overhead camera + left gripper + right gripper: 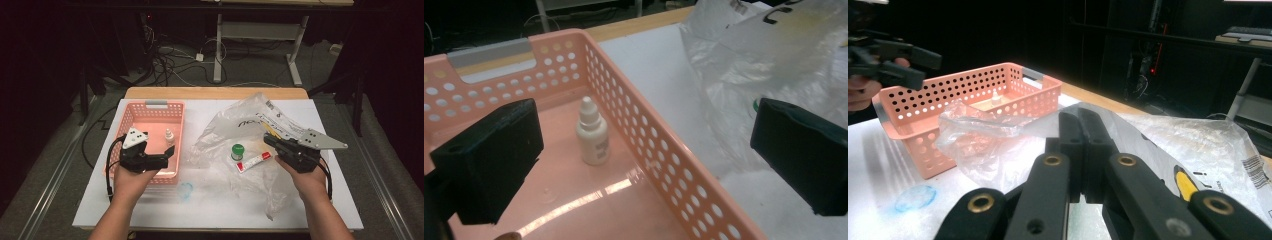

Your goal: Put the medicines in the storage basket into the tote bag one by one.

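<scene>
A pink perforated basket [150, 112] stands on the left of the white table top, with a small white dropper bottle [170, 135] upright inside it [591, 132]. My left gripper [169, 153] hovers over the basket's near right corner. It is open, with nothing between the jaws [646, 120]. A crumpled clear plastic bag [240, 125] lies to the right. Inside it are a green-capped item [237, 150] and a red-and-white tube [254, 161]. My right gripper [268, 139] is at the bag's right side. Its jaws are pressed together [1080, 125] where the film gathers.
A blue smear [186, 190] marks the table in front of the basket. Something yellow [1185, 185] shows through the bag near a barcode label [272, 107]. The table's wooden far edge [215, 92] gives onto a dark floor with cables and desk legs.
</scene>
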The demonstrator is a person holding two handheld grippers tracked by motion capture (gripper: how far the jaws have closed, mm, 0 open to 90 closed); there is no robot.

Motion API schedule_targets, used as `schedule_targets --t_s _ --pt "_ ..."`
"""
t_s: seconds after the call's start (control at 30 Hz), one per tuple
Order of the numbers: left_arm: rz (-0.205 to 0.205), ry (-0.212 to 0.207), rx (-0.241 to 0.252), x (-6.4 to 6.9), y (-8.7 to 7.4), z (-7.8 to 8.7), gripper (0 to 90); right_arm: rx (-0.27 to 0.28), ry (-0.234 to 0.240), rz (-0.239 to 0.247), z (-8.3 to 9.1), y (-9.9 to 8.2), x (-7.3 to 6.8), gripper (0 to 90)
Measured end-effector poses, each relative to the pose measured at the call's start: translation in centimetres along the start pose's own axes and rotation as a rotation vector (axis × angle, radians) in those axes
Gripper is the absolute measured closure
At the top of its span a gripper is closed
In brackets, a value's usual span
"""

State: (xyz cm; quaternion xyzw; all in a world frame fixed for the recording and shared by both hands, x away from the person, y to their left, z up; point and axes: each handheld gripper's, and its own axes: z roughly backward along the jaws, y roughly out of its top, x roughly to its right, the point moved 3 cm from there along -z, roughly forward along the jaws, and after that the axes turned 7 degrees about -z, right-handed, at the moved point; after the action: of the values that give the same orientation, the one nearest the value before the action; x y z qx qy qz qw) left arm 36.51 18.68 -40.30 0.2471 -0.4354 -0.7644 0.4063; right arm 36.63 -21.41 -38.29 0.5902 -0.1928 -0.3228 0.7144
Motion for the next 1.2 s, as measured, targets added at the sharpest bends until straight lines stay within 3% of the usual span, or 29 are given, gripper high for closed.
schedule_targets --t_s 0.1,0.27,0.33,0.57,0.67,0.9,1.07,1.2 --pt "0.010 -0.012 -0.002 -0.5 0.8 -0.7 1.1 0.004 -0.001 -0.003 0.1 0.1 0.0 90.0" --pt "0.001 0.005 -0.024 -1.2 1.9 -2.3 3.0 0.000 0.000 -0.004 0.0 0.0 0.1 90.0" --pt "0.015 0.012 -0.035 -1.7 2.2 -3.1 4.2 0.000 0.000 -0.003 0.0 0.0 0.1 90.0" --pt "0.012 0.055 -0.094 -3.5 2.4 -5.4 11.3 0.005 0.001 0.000 0.1 0.1 0.2 90.0" --pt "0.016 0.047 -0.123 -3.9 2.3 -6.1 16.8 0.001 0.000 -0.006 0.1 0.0 0.2 90.0" --pt "0.072 -0.004 -0.208 -4.8 1.5 -7.5 27.9 0.006 -0.001 -0.003 0.1 0.1 0.2 90.0" --pt "0.053 -0.025 -0.295 -4.9 0.8 -8.5 41.3 0.003 0.001 -0.003 0.0 0.1 0.2 90.0" --pt "0.027 -0.027 -0.328 -4.8 0.4 -9.1 51.9 0.000 0.000 -0.002 0.0 0.0 0.2 90.0"
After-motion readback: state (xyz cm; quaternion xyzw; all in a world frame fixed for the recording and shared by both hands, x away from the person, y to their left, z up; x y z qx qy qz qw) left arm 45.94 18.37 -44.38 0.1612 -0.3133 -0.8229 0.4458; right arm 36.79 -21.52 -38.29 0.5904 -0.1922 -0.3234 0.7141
